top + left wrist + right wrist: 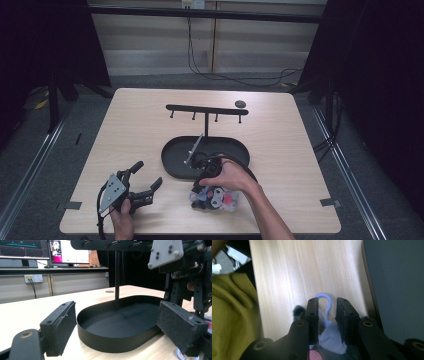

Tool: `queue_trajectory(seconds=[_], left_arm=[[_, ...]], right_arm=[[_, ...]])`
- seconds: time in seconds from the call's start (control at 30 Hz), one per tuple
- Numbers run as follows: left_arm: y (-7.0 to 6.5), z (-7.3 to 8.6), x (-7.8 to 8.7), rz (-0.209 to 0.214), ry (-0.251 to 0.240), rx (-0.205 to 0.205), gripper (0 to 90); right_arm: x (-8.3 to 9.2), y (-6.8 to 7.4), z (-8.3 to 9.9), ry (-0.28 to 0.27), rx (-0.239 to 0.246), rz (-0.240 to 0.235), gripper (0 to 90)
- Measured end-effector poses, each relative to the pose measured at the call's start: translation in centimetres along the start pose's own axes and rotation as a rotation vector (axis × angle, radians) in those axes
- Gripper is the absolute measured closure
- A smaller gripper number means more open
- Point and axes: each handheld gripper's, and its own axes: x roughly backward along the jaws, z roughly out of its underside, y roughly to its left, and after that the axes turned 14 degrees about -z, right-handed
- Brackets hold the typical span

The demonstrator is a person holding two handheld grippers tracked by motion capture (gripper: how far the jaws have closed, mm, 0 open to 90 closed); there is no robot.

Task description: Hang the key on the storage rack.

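Observation:
A black oval tray [172, 167] with a T-shaped hook rack [205, 108] stands mid-table. In front of it lies a small pile of plush charms [216, 198]. A hand [232, 176] holds my right gripper nose-down over that pile. In the right gripper view, my right gripper [327, 301] has its jaws narrowly apart, with a pale blue loop [327, 305] and pale blue plush [329, 338] between them. The loop lies against one pad and stays short of the other. My left gripper [148, 174] rests at the front left, open and holding nothing, facing the tray [112, 340].
A small dark disc [240, 104] lies near the far right end of the rack. The rack's post [117, 277] rises from the tray. The table's front edge is close to the pile, and a yellow-green garment [229, 315] lies beyond it. Bare wood surrounds the tray.

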Motion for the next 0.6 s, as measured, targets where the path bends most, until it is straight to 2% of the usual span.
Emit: queue_trajectory(seconds=[0.17,0.43,0.53,0.6], left_arm=[[0.0,0.0,0.0,0.000,0.000,0.001,15.5],[0.0,0.0,0.0,0.001,0.000,0.001,15.5],[0.0,0.0,0.0,0.000,-0.003,0.006,15.5],[-0.1,0.0,-0.1,-0.001,-0.007,0.024,15.5]], right_arm=[[-0.2,-0.1,-0.5,0.064,0.012,-0.005,72.1],[-0.9,-0.5,-1.0,0.168,-0.001,-0.027,71.9],[-1.2,-0.6,-1.0,0.203,-0.005,-0.026,72.7],[-1.5,-0.8,-0.9,0.215,-0.008,-0.026,72.7]])
